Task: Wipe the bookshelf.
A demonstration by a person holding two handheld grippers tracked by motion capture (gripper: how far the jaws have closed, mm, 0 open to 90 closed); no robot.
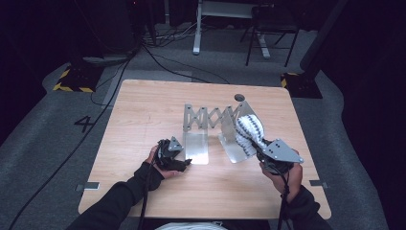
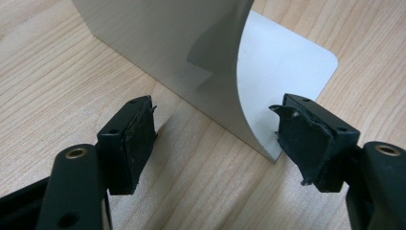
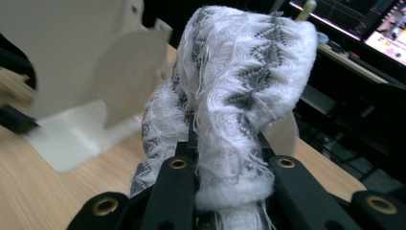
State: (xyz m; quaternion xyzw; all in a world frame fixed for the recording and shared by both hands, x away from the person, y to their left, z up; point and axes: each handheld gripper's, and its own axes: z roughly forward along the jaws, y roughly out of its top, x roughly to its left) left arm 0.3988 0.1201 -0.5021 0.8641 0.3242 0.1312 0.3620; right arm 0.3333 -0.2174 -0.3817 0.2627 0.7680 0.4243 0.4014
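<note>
Right claw (image 1: 262, 149) is clamped on a white-and-grey knitted cloth (image 1: 249, 130), held above the metal expanding rack (image 1: 210, 117). Left claw (image 2: 215, 136) stands wide and empty, straddling the rack's end plate (image 2: 282, 72). Risk: loose threads snagging the rack, dragging it across the table (image 1: 143, 115).

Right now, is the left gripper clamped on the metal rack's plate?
No, the left gripper stands open, its pads apart on either side of the metal plate without touching it.

Black fingers (image 2: 129, 143), brass-ringed screw holes, dark sleeves (image 1: 115, 201)
</note>
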